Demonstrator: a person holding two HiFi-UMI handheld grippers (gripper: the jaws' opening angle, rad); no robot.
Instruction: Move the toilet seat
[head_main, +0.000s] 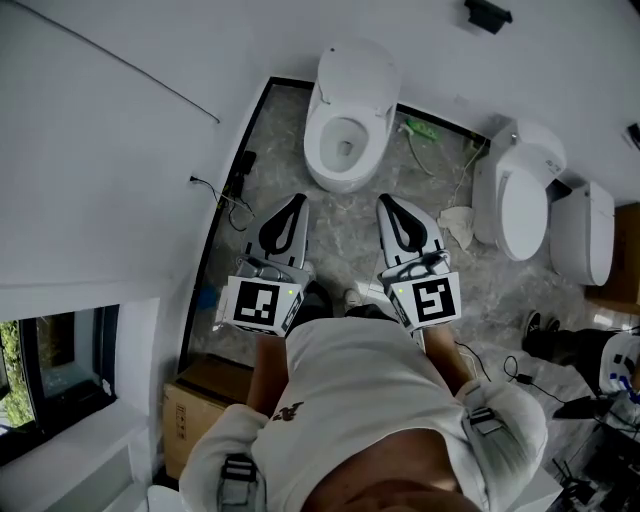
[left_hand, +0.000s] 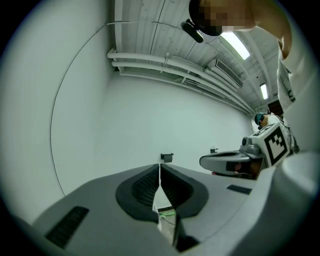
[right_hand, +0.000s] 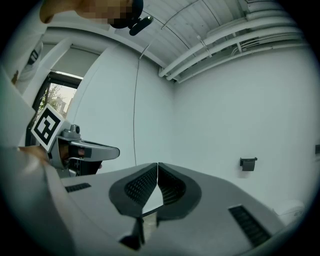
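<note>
Left gripper (left_hand: 160, 172) jaws pressed together with nothing between, white wall (left_hand: 125, 125) ahead, small dark wall fixture (left_hand: 167, 157) just above the tips, right gripper (left_hand: 206, 161) alongside to its right, ceiling pipes (left_hand: 165, 62) overhead, thin cable (left_hand: 50, 135) at left

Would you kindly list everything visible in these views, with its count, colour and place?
Open toilet: one, white, against the far wall, ahead of both grippers.
Closed toilets: two, white, side by side at the right.
Floor: one, grey marble, under the toilets.
Cardboard box: one, brown, lower left.
Window: one, dark frame, far lower left.
Cable: one, black, at the floor's left edge.
Green item: one, right of the open toilet; cannot tell what it is.
Wall fixture: one, black, on the far wall.
Left gripper: one, grey and black, jaws shut, empty.
Right gripper: one, grey and black, jaws shut, empty.
</note>
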